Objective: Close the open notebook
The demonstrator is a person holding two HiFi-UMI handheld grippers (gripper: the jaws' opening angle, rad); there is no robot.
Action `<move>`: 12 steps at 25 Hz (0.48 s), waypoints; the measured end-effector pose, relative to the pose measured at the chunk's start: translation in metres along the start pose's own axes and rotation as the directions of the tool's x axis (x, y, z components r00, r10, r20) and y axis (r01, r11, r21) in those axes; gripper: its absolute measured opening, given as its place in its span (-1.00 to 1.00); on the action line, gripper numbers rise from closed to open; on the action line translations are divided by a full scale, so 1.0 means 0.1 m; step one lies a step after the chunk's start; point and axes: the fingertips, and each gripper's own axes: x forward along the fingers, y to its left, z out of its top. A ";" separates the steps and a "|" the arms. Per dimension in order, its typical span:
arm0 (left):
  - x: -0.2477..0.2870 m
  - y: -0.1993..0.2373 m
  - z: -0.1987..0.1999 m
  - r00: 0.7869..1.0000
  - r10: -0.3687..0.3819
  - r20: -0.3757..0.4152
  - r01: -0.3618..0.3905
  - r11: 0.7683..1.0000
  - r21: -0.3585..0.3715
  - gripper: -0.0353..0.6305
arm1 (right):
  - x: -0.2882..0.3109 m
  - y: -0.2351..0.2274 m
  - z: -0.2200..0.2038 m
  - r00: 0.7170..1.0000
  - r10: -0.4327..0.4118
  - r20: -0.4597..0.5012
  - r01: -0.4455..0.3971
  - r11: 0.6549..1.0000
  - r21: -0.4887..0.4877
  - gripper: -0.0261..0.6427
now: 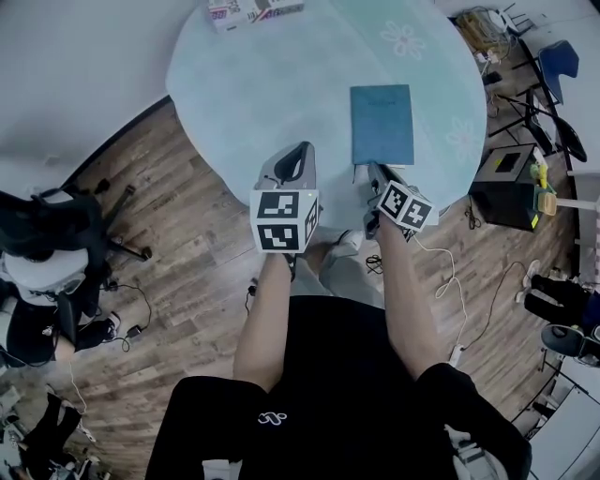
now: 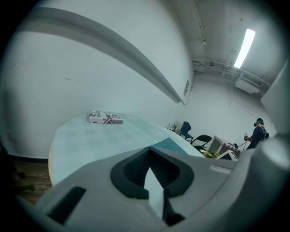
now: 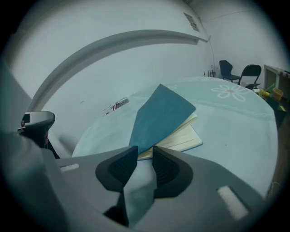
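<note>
The notebook [image 1: 382, 124] lies on the pale blue round table [image 1: 281, 84], its blue cover facing up. In the right gripper view its cover [image 3: 163, 115] stands slightly lifted over the cream pages, not flat. My right gripper [image 1: 375, 173] hangs just before the notebook's near edge; its jaws [image 3: 141, 154] stand apart with nothing between them. My left gripper [image 1: 298, 155] hovers over the table's near edge, left of the notebook. Its pads [image 2: 149, 152] meet at the tips with nothing held, and a corner of the notebook [image 2: 170, 145] shows beyond it.
A printed box [image 1: 248, 11] lies at the table's far edge. A black stand [image 1: 506, 183] and chairs [image 1: 558, 61] are on the right, an office chair [image 1: 47, 244] and cables on the wooden floor at left. A person [image 2: 258, 131] stands far off.
</note>
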 end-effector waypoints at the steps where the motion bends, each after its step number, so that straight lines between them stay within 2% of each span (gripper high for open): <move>1: 0.02 -0.02 0.01 1.000 -0.002 0.001 0.002 1.000 0.005 -0.89 | -0.01 -0.01 0.01 1.000 0.000 -0.002 0.000 1.000 0.018 -0.56; 4: 0.07 -0.09 0.05 1.000 -0.010 0.001 0.010 1.000 0.017 -0.89 | -0.10 -0.02 0.10 1.000 -0.008 0.029 0.005 0.997 0.081 -0.54; 6: 0.13 -0.16 0.09 1.000 -0.021 0.003 0.021 0.999 0.026 -0.89 | -0.19 -0.05 0.23 0.997 -0.047 0.063 0.043 0.997 0.068 -0.54; 9: 0.20 -0.28 0.19 0.999 -0.041 0.015 0.040 0.998 0.046 -0.89 | -0.37 -0.12 0.55 0.984 -0.119 0.135 0.130 0.989 -0.076 -0.66; 12: 0.26 -0.39 0.30 0.998 -0.058 0.030 0.056 0.996 0.069 -0.89 | -0.57 -0.12 0.96 0.965 -0.136 0.225 0.180 0.965 -0.190 -0.67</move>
